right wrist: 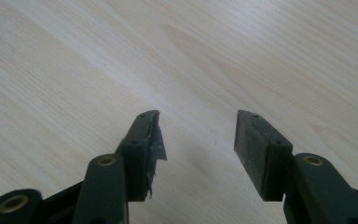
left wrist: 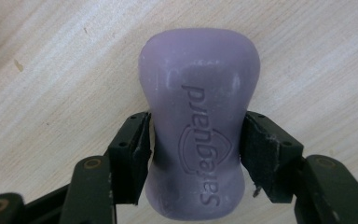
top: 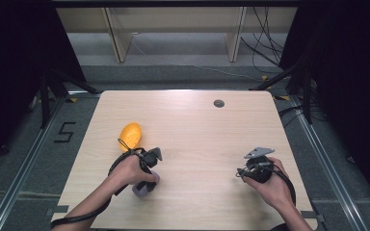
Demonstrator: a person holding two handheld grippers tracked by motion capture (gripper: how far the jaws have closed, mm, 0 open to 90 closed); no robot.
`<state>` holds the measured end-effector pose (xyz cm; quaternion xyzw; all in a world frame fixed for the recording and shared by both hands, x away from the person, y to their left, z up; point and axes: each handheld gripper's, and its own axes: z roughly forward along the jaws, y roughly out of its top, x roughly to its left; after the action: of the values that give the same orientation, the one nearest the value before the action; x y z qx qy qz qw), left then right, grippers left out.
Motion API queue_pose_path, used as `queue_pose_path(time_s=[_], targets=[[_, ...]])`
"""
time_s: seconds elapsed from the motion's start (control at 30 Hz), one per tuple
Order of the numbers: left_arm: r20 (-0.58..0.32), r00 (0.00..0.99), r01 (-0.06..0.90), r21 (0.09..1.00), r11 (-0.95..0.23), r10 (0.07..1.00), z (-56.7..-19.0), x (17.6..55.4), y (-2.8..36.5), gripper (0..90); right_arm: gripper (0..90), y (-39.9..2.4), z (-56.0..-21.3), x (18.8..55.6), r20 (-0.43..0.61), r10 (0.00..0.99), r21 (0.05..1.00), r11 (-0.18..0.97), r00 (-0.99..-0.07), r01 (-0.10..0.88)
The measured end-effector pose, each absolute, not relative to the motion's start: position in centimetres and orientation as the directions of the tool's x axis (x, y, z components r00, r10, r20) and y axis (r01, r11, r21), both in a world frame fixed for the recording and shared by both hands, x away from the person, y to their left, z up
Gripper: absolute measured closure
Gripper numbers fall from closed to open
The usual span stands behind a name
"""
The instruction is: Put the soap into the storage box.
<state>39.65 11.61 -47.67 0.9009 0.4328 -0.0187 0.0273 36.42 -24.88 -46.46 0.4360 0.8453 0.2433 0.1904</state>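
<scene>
A purple bar of soap, waisted in shape and stamped "Safeguard", lies on the light wooden table. My left gripper has both black pads against the bar's narrow middle, one on each side, so it is shut on the soap. In the high view that gripper points down at the soap near the table's front left. My right gripper stands open over bare wood with nothing between its fingers. In the high view it rests at the front right.
An orange rounded object lies just beyond my left hand. A small dark round grommet sits in the tabletop near the far edge. Cables trail from both grippers toward the near edge.
</scene>
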Motion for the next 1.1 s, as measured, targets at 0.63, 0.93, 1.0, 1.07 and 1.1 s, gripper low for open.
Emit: queue_pose_path(time_s=[0.63,0.93,1.0,1.07,1.1], targets=[[-0.043,0.635,0.772,-0.011,-0.636,0.771,-48.09,39.75,11.30,46.6,50.3,-24.74,-46.52,36.52,-0.115,0.820,0.572,0.516,-0.560,0.638],[-0.041,0.639,0.769,0.000,-0.639,0.768,-48.20,39.69,11.31,47.2,50.3,-24.67,-46.49,36.53,-0.113,0.821,0.571,0.515,-0.560,0.639],[-0.036,0.645,0.764,0.000,-0.645,0.764,-48.21,39.65,11.28,47.5,50.3,-24.67,-46.49,36.56,-0.115,0.821,0.573,0.515,-0.560,0.637],[-0.031,0.654,0.756,-0.015,-0.654,0.756,-48.12,39.58,11.16,47.8,50.3,-24.67,-46.49,36.57,-0.116,0.820,0.573,0.516,-0.560,0.636],[-0.024,0.658,0.752,-0.013,-0.659,0.752,-48.17,39.51,11.12,48.0,50.3,-24.67,-46.49,36.57,-0.115,0.820,0.573,0.516,-0.561,0.637]])
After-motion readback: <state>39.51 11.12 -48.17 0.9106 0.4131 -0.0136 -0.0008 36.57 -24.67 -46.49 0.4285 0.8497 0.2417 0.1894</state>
